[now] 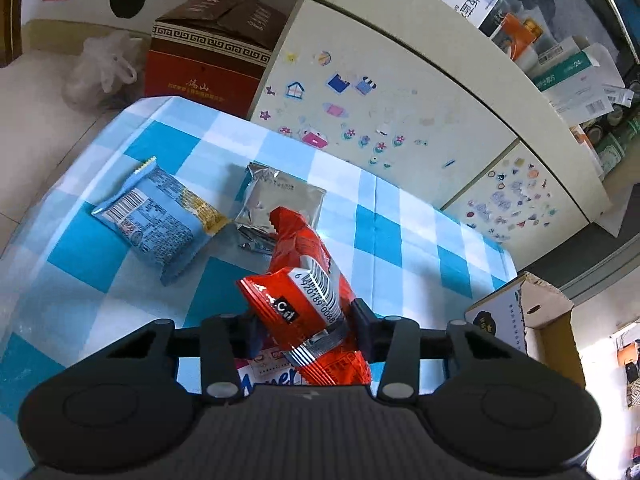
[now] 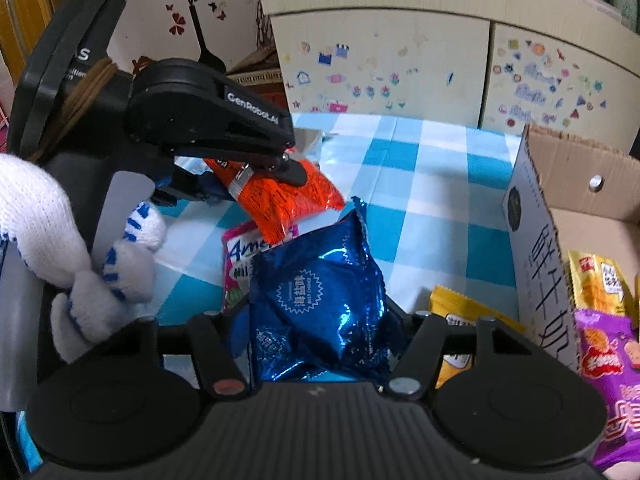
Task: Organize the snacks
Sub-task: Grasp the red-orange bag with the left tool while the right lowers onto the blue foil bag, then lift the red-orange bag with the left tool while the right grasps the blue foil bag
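My left gripper [image 1: 304, 320] is shut on a red snack packet [image 1: 308, 280] and holds it above the blue checked tablecloth [image 1: 400, 240]. The same packet [image 2: 288, 200] and left gripper [image 2: 264, 168] show at the left of the right wrist view. My right gripper [image 2: 320, 332] is shut on a shiny blue packet [image 2: 320, 292] just left of the cardboard box [image 2: 544, 248]. A light blue packet [image 1: 160, 216] and a silver packet [image 1: 280, 204] lie on the cloth beyond the left gripper. A pink packet [image 2: 240, 256] lies under the red one.
The cardboard box holds a yellow packet [image 2: 596, 284] and a purple packet [image 2: 608, 364]. Another yellow packet [image 2: 456, 308] lies beside its wall. A white cabinet with stickers [image 2: 384, 64] stands behind the table. A red-brown carton [image 1: 208, 60] stands at the far left.
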A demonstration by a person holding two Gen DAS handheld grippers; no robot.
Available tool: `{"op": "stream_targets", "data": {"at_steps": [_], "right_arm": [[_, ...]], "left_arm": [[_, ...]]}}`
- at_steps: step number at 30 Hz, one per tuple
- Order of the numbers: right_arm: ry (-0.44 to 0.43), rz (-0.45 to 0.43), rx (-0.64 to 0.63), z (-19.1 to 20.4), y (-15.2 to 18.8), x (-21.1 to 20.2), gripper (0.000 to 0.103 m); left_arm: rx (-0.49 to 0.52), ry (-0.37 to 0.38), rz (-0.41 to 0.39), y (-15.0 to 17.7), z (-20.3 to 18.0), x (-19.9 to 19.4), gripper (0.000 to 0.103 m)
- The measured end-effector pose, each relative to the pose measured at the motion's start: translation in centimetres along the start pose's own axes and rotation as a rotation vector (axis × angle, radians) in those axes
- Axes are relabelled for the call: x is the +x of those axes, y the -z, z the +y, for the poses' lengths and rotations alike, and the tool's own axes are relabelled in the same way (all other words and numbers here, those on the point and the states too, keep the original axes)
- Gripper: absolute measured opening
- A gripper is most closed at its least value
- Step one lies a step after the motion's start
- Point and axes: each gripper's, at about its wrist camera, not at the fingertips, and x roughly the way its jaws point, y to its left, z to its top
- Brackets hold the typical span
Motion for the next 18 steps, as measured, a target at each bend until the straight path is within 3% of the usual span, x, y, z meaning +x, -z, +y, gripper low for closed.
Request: {"op": "stream_targets", "data": {"at_steps": [14, 18], "right_arm": [[0.025, -0.034, 0.024, -0.2, -0.3, -1.0, 0.064], [0.025, -0.038, 0.027, -0.3, -0.3, -1.4, 0.064]], "left_arm": [[-0.021, 0.005, -0.016, 0.0, 0.4, -2.2, 0.044], [-0.041, 0.005, 0.020, 0.1, 0.9, -2.5, 0.046]]}}
